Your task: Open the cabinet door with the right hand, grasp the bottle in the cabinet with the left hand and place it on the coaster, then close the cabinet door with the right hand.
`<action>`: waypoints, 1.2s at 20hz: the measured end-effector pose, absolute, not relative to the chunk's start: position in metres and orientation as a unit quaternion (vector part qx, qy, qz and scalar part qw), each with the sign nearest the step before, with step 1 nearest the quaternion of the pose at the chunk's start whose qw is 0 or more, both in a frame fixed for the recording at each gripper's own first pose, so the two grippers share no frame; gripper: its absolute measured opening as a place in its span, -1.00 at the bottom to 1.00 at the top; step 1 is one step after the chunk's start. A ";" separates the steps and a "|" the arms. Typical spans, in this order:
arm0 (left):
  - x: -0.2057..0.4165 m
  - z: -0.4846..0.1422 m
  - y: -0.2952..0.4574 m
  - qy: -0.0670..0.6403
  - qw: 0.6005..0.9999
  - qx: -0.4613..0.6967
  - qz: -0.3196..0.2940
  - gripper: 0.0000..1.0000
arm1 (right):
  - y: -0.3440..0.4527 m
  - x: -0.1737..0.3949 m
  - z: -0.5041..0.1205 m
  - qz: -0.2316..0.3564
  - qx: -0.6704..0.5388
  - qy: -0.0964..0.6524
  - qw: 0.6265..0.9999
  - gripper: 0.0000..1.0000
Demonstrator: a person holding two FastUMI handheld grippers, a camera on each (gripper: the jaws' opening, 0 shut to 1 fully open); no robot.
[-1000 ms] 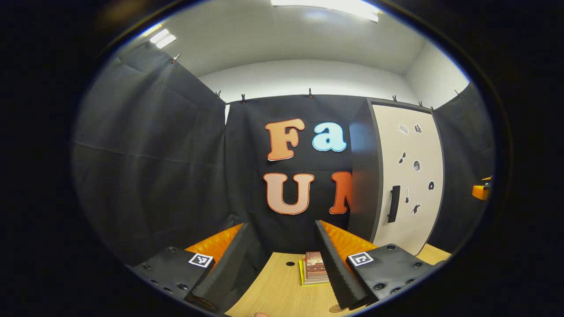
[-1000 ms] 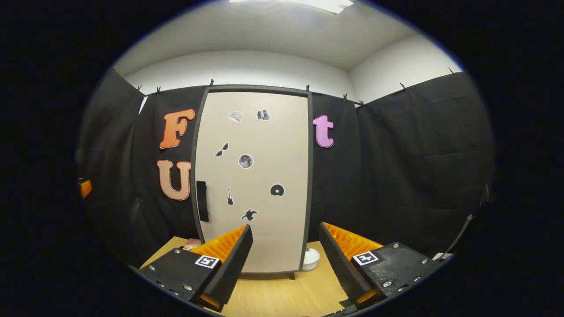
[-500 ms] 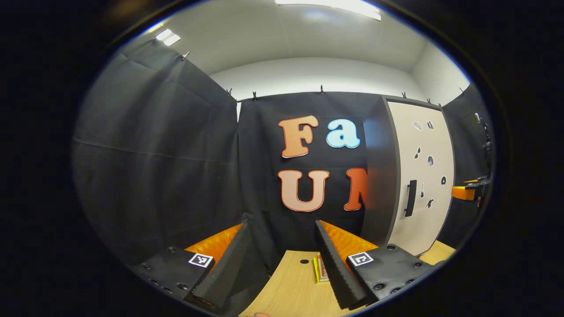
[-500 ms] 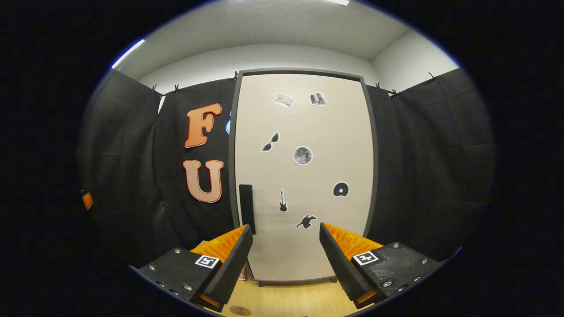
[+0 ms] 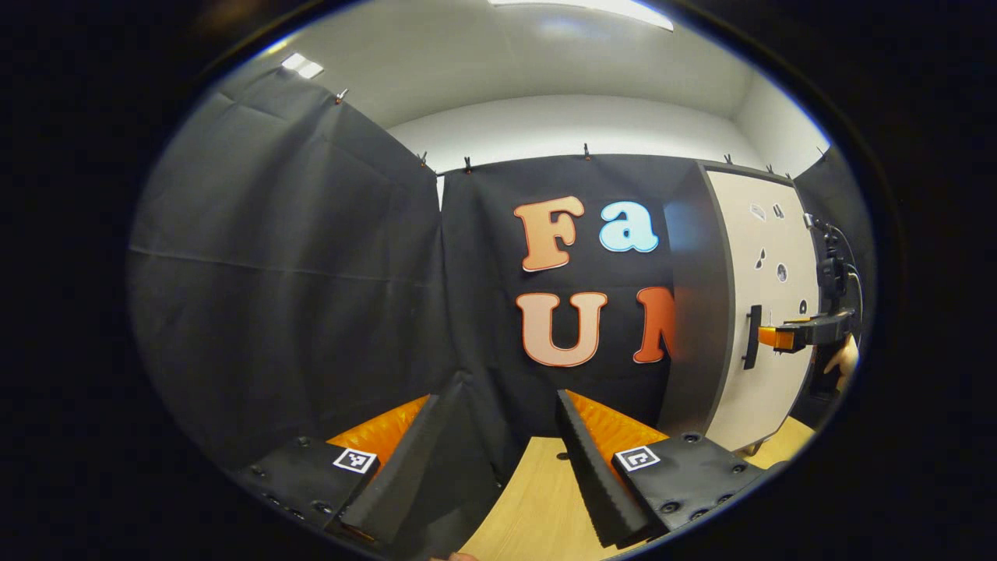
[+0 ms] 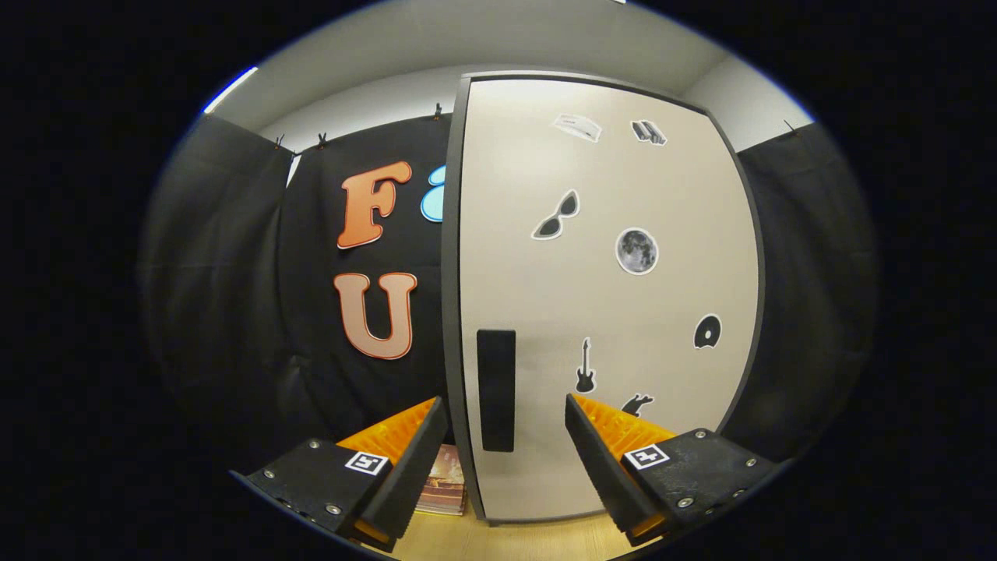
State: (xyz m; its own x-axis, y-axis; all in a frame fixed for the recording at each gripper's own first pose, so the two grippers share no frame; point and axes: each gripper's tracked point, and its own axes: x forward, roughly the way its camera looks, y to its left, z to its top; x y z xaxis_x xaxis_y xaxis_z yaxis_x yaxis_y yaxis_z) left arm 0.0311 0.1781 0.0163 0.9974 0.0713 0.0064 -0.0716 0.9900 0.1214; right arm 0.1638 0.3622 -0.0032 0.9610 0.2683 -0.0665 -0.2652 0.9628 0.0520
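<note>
Two views | left gripper view: left gripper (image 5: 498, 436) jaws wide, empty, idling over light wooden table (image 5: 537, 506), awaiting the bottle, presumably behind the closed door | right gripper view: right gripper (image 6: 506, 436) jaws wide, straddling black vertical bar handle (image 6: 496, 389) on beige stickered cabinet door (image 6: 607, 312), apparently lining up to pull.

One cabinet (image 6: 607, 312), right of centre in right gripper view; one door handle (image 6: 496, 389), low on its left edge. Six stickers on door: sunglasses (image 6: 556, 218), moon (image 6: 637, 251), disc (image 6: 707, 332), guitar (image 6: 585, 366), two at top. One book stack (image 6: 442, 491), bottom centre.
</note>
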 end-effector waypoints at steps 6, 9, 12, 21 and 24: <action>0.029 0.010 0.207 0.008 0.996 0.063 0.065 0.91 | 0.375 0.198 -0.018 0.113 0.014 0.052 0.992 0.82; 0.026 0.007 0.217 0.011 0.996 0.060 0.071 0.91 | 0.374 0.212 -0.021 0.103 0.025 0.056 0.993 0.64; 0.026 0.005 0.220 0.011 0.995 0.068 0.073 0.91 | 0.375 0.216 -0.023 0.106 0.031 0.062 0.992 0.29; 0.034 0.004 0.214 0.009 0.996 0.064 0.069 0.86 | 0.377 0.209 -0.023 0.121 0.030 0.071 0.990 -0.39; 0.043 0.002 0.211 0.006 0.996 0.059 0.068 0.86 | 0.376 0.199 -0.022 0.136 0.026 0.075 0.988 -0.50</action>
